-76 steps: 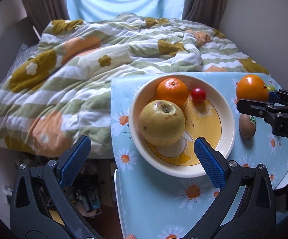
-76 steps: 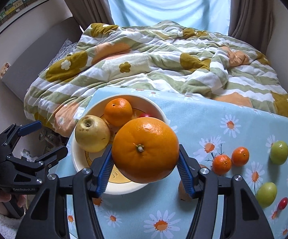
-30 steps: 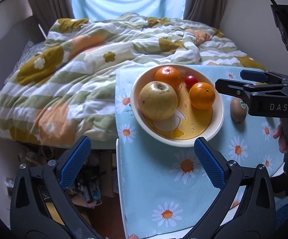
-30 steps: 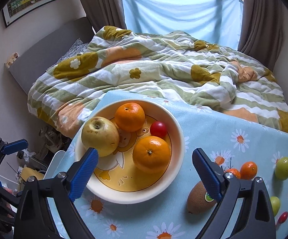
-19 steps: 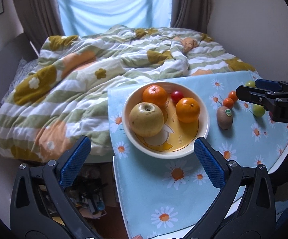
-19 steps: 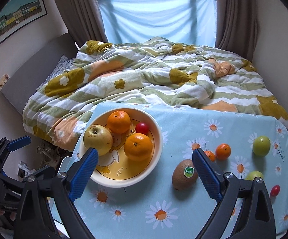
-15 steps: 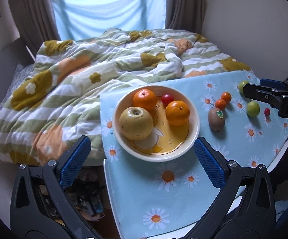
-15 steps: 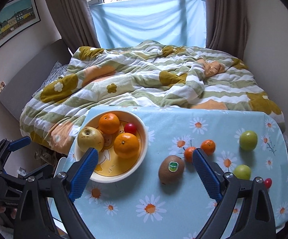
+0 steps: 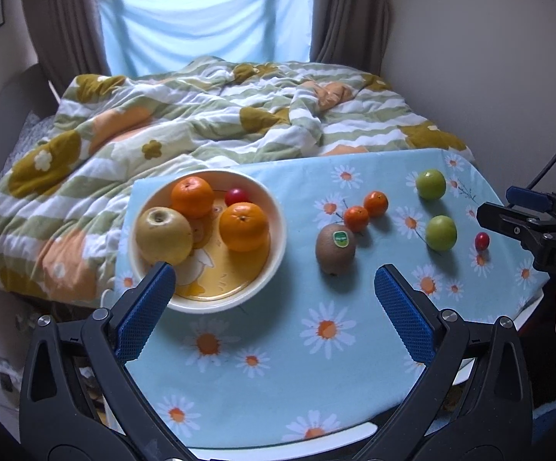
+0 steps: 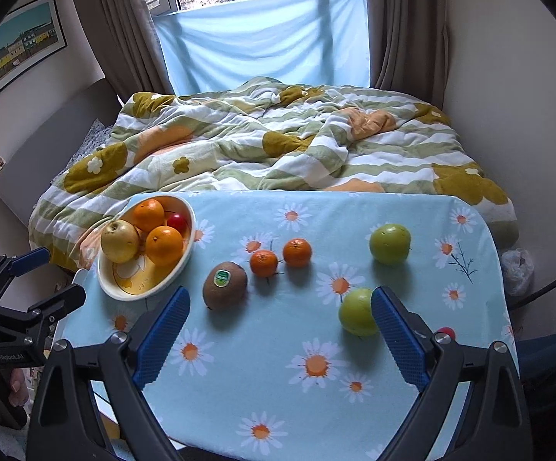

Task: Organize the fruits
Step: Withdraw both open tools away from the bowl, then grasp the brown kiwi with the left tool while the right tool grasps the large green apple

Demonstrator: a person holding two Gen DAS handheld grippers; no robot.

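Right wrist view: my right claw (image 10: 278, 315), spread wide and empty, has pulled back from the bowl (image 10: 185, 257) after leaving the big orange (image 10: 164, 245) inside. My left claw (image 9: 274, 296) hovers open too, holding nothing. The kiwi (image 10: 224, 285) on the tablecloth (image 10: 278, 395) looks next.

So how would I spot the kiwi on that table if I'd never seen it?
Start at the big cream bowl on the daisy tablecloth. Just outside its rim, beside two small tangerines, lies the kiwi: the only brown, fuzzy fruit, with a green sticker on top.
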